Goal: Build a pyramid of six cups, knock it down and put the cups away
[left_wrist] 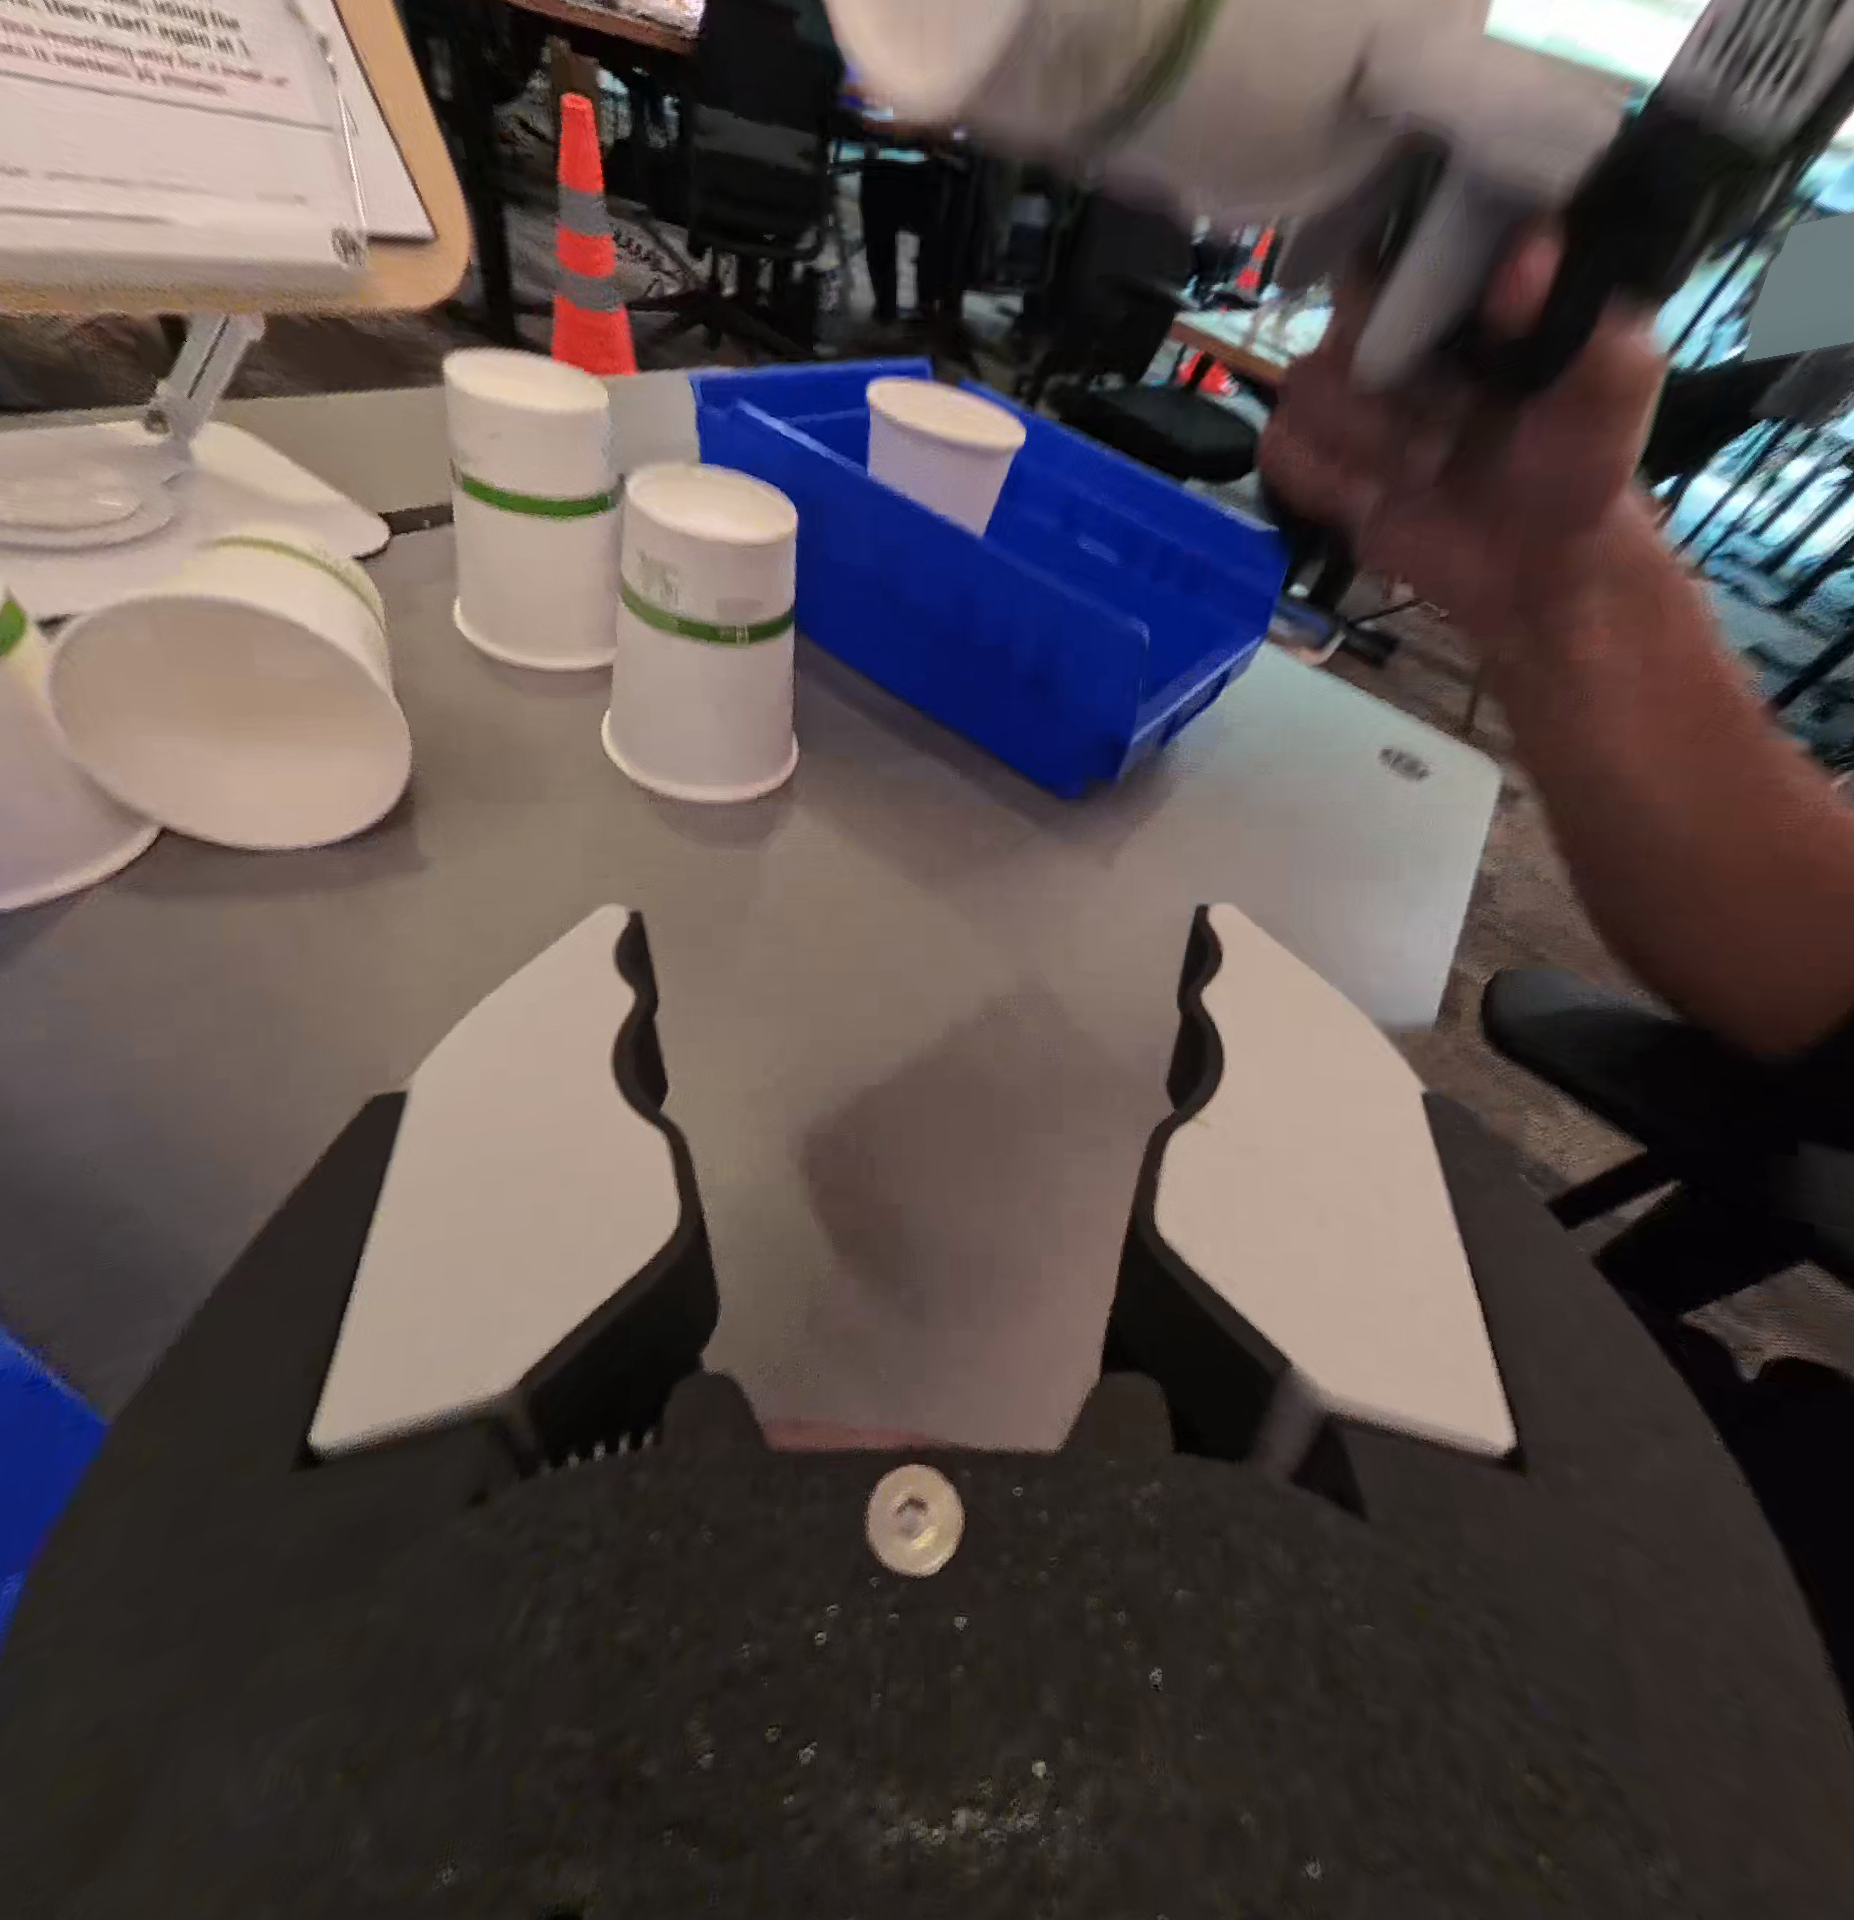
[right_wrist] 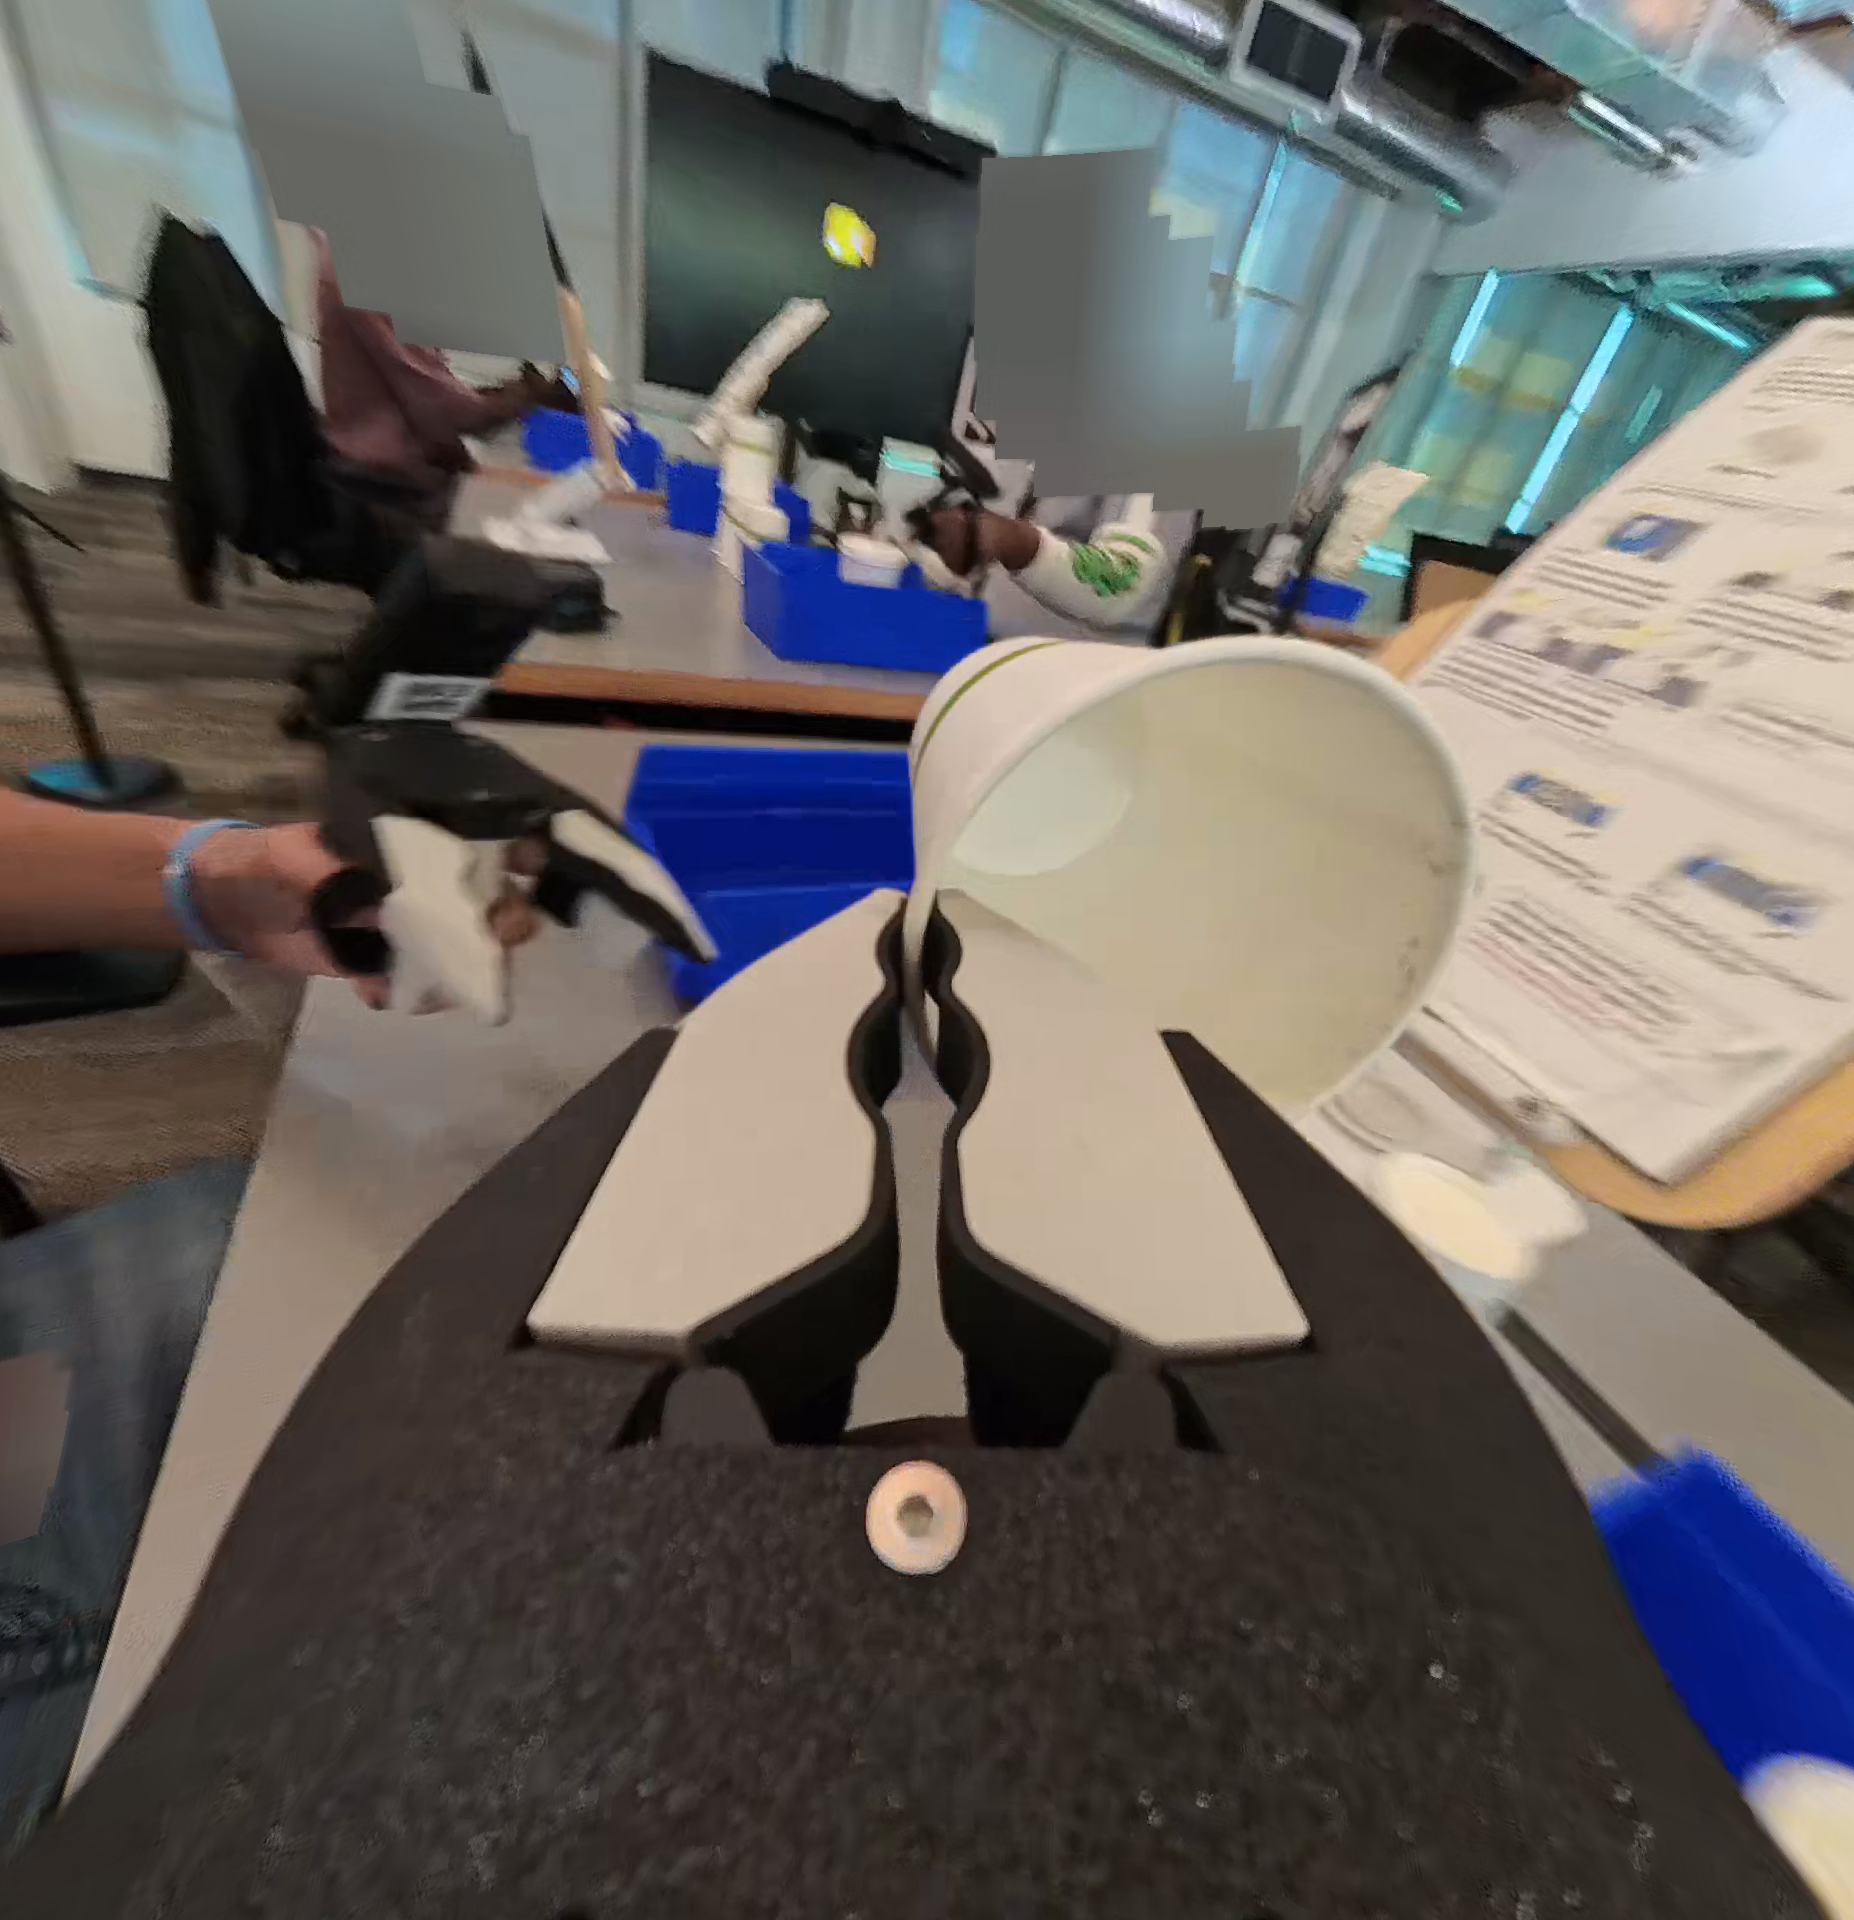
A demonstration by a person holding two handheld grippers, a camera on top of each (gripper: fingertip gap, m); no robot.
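Observation:
My left gripper [left_wrist: 918, 925] is open and empty, low over the grey table [left_wrist: 1006, 883]. Beyond it two white paper cups with green bands stand upside down [left_wrist: 533, 520] [left_wrist: 705, 634]. A third cup lies on its side [left_wrist: 237, 696], and another stands at the left edge [left_wrist: 9, 769]. One cup [left_wrist: 944, 447] sits upside down in the blue bin [left_wrist: 1006, 613]. My right gripper [right_wrist: 918, 935] is shut on the rim of a cup [right_wrist: 1214, 831] and holds it tilted in the air. That cup shows blurred at the top of the left wrist view [left_wrist: 1058, 83].
A document stand with papers stands at the table's back left [left_wrist: 175, 135], and shows at the right of the right wrist view [right_wrist: 1681, 727]. A second blue bin [right_wrist: 1754, 1600] is close at the lower right. An orange cone [left_wrist: 587, 249], chairs and other tables lie beyond.

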